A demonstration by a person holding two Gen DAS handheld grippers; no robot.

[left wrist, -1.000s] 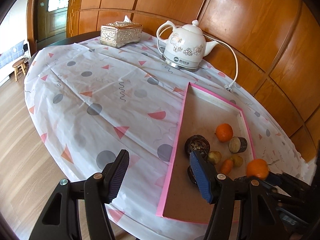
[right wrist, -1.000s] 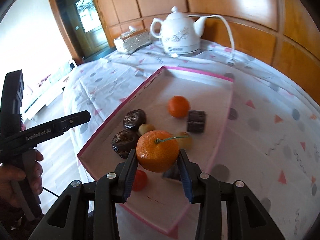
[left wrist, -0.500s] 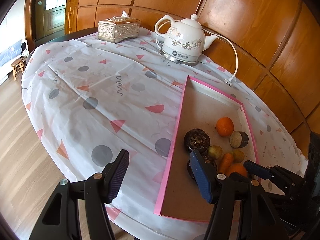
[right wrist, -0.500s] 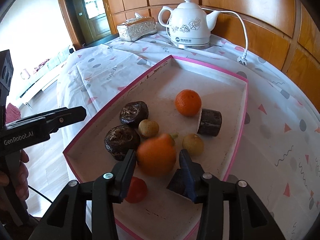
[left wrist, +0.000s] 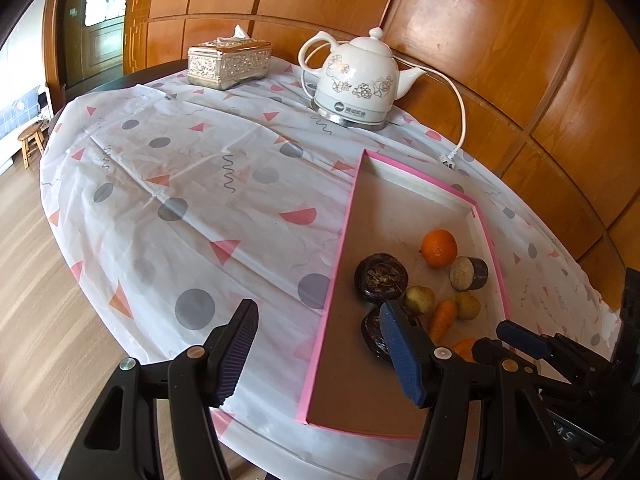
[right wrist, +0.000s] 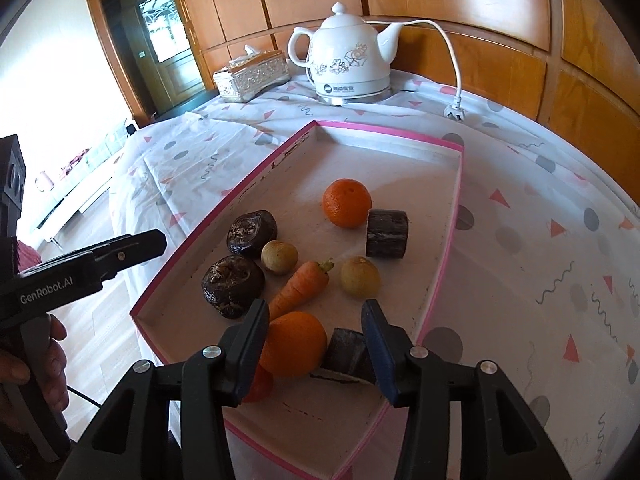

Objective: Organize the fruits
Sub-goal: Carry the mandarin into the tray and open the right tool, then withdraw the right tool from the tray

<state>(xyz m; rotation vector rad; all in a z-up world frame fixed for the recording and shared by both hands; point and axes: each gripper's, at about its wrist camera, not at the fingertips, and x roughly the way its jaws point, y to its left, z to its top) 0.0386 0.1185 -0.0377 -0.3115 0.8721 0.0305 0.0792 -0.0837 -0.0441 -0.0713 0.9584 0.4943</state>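
Hovering right tool [right wrist: 316, 336], jaws apart

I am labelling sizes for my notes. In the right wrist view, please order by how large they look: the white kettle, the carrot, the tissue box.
1. white kettle
2. tissue box
3. carrot

The carrot lies much nearer the camera, so its look against the tissue box is unsure.

A home dining room: round table [left wrist: 168, 208] under patterned cloth, kettle [left wrist: 356, 80], tissue box [left wrist: 230, 64], wood-panelled wall [left wrist: 500, 40], stool [left wrist: 32, 142].
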